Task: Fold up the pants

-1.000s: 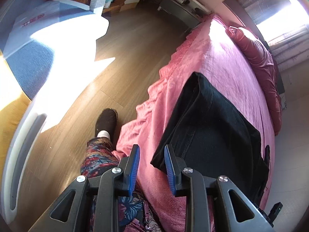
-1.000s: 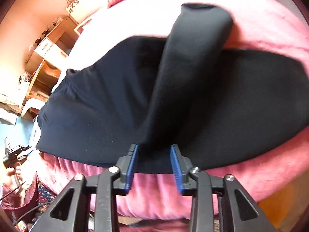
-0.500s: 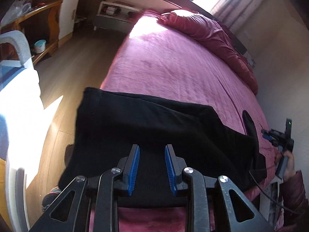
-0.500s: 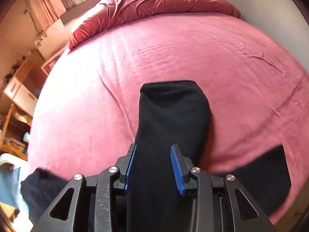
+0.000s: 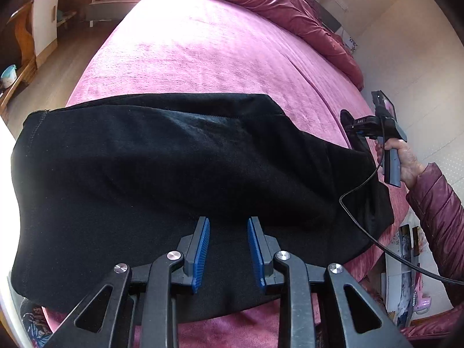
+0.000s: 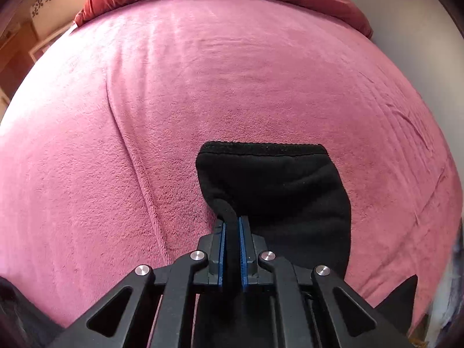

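Observation:
Black pants [image 5: 162, 179] lie spread across the near part of a pink bed [image 5: 203, 52]. My left gripper [image 5: 227, 226] is open and hovers just over the near middle of the pants, holding nothing. My right gripper [image 6: 230, 220] is shut on a fold of a black pant leg [image 6: 278, 179], near its hem, which lies on the pink bedspread [image 6: 203, 72]. In the left wrist view the right gripper [image 5: 359, 124] shows at the far right end of the pants, held by a hand in a maroon sleeve.
A red duvet [image 5: 284, 3] is bunched at the head of the bed. Wooden floor and wooden furniture [image 5: 26, 29] lie left of the bed. A wall [image 5: 429, 66] runs close along the right side. A cable [image 5: 377, 232] hangs from the right gripper.
My right gripper was open around the pant leg and has shut on it near the hem. My left gripper swung from the bed's edge to over the pants and stayed open.

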{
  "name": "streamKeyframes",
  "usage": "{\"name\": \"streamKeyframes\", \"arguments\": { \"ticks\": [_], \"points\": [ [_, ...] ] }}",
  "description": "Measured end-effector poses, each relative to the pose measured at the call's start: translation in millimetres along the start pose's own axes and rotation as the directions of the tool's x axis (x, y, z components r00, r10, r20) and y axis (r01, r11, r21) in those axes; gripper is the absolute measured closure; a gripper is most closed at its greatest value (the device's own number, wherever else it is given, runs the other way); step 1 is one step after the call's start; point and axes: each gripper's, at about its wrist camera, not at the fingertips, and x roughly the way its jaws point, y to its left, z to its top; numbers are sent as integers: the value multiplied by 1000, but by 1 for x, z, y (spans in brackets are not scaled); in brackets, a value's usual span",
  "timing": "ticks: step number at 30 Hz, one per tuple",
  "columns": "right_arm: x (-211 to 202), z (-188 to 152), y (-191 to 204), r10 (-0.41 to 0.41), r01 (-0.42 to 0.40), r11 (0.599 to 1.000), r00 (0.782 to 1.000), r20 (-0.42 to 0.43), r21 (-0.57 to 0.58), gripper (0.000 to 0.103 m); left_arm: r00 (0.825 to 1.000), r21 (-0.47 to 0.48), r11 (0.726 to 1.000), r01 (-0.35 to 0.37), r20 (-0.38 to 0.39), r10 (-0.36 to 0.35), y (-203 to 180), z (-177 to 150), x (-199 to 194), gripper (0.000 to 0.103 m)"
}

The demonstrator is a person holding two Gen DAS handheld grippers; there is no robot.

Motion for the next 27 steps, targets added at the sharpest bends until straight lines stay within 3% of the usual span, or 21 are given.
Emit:
{"name": "streamKeyframes", "arguments": {
  "ticks": [5, 10, 13, 16, 18, 21, 24, 27],
  "points": [
    [-77, -20, -49, 110, -129, 986, 980, 168, 107, 95, 1000, 41, 999, 21, -8, -20, -15, 4, 8, 76],
    [-156, -65, -125, 182, -265, 936, 928, 324, 234, 96, 999, 86, 995, 46, -11, -45, -31, 4, 11, 76],
    [-184, -104, -174, 176, -312, 894, 904, 390, 320, 97, 999, 107, 993, 52, -19, -51, -38, 2, 15, 76],
    [-188, -143, -218, 156, -336, 850, 897, 414, 406, 97, 998, 129, 990, 53, -27, -50, -45, -2, 15, 76],
    [-167, -167, -244, 150, -345, 819, 900, 409, 458, 97, 998, 139, 989, 54, -34, -50, -50, -4, 16, 76],
    [-128, -201, -275, 173, -362, 763, 912, 371, 536, 97, 998, 155, 987, 47, -45, -40, -58, -4, 20, 76],
    [-81, -224, -291, 174, -325, 713, 940, 293, 622, 97, 998, 164, 985, 44, -61, -35, -64, -4, 23, 76],
    [-63, -252, -305, 181, -329, 656, 942, 282, 680, 97, 997, 170, 985, 38, -70, -26, -71, -7, 23, 76]
  ]
}}
